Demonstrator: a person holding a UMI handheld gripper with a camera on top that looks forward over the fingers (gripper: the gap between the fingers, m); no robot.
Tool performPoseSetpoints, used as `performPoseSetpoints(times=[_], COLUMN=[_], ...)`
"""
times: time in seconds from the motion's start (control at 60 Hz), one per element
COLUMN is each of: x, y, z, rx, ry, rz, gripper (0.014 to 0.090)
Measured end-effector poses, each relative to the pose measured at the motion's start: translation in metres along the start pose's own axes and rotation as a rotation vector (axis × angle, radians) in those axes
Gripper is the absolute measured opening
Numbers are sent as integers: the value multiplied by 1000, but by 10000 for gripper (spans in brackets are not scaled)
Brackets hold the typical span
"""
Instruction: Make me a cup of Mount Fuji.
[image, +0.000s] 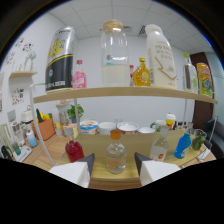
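A small clear bottle (115, 159) with an orange cap stands on a wooden counter (95, 142), in the gap just ahead of my fingertips. My gripper (114, 167) is open, with clear space between the bottle and each finger. To the left of the bottle is a small red bottle (74, 150). To its right stand a pale bottle with an orange label (159, 149), a blue bottle (182, 145) and a green one (198, 140). Nothing is held.
A wooden shelf (125, 92) above carries a black and yellow can (60, 57), a pink bottle (79, 75), a big jar of white liquid (114, 52), an amber bottle (141, 73) and a white bottle (161, 57). Bowls (107, 127) line the counter's back. An orange box (45, 128) sits left.
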Motion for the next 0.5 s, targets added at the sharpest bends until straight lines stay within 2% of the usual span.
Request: performPoseSetpoints(times=[0.2, 0.25, 0.5], x=[1, 2, -1], y=[14, 10, 12], z=[32, 33, 30], rx=[-37, -36, -31], ry=[15, 36, 24], rz=[2, 0, -4], gripper=[472, 369, 356])
